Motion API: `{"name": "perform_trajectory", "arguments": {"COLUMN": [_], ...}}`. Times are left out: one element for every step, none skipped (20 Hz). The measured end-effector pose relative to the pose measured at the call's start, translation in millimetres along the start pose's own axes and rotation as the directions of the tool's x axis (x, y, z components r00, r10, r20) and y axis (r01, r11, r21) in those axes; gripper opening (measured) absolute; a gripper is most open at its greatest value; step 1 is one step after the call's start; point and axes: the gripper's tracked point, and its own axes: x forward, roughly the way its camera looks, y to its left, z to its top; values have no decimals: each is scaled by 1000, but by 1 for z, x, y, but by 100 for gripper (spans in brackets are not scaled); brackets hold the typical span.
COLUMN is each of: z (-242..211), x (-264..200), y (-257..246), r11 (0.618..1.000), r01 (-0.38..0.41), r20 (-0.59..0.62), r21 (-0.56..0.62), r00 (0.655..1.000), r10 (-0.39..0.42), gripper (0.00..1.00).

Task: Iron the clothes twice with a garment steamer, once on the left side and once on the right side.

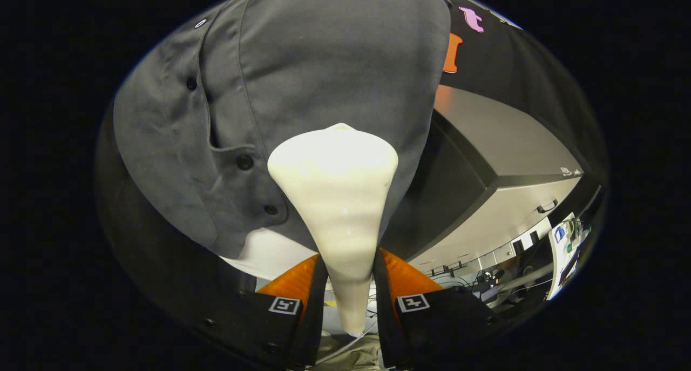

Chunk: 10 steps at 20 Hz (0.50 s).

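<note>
White steamer sat clamped in your tongs, both fingers pressing its handle, head against the grey shirt.

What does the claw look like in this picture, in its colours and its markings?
The claw has two fingers with flat black inner pads, orange behind them, on black bodies. Each body carries a small square marker, white with a black pattern. Small dark screws dot the black part. No cable is visible on it.
</note>
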Motion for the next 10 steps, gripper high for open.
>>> {"name": "perform_trajectory", "arguments": {"z": [-5, -9, -16, -22, -25, -28, -32, -34, -36, -37], "x": [3, 5, 10, 14, 15, 14, 16, 15, 16, 14], "y": [2, 3, 2, 1, 5, 8, 6, 3, 1, -1], "r11": [1000, 1000, 1000, 1000, 1000, 1000, 1000, 999, 999, 998], "r01": [-3, -5, -6, -8, -9, -11, -12, -14, -12, -12], "r20": [-10, -19, -27, -36, -45, -52, -55, -59, -56, -52], "r21": [0, 1, 3, 5, 9, 15, 26, 33, 47, 55], "r00": [1000, 1000, 1000, 999, 999, 999, 998, 998, 998, 999], "r10": [3, 5, 6, 8, 10, 12, 13, 16, 15, 15], "gripper": [51, 51, 51, 51, 51, 51, 51, 51, 51, 51]}}
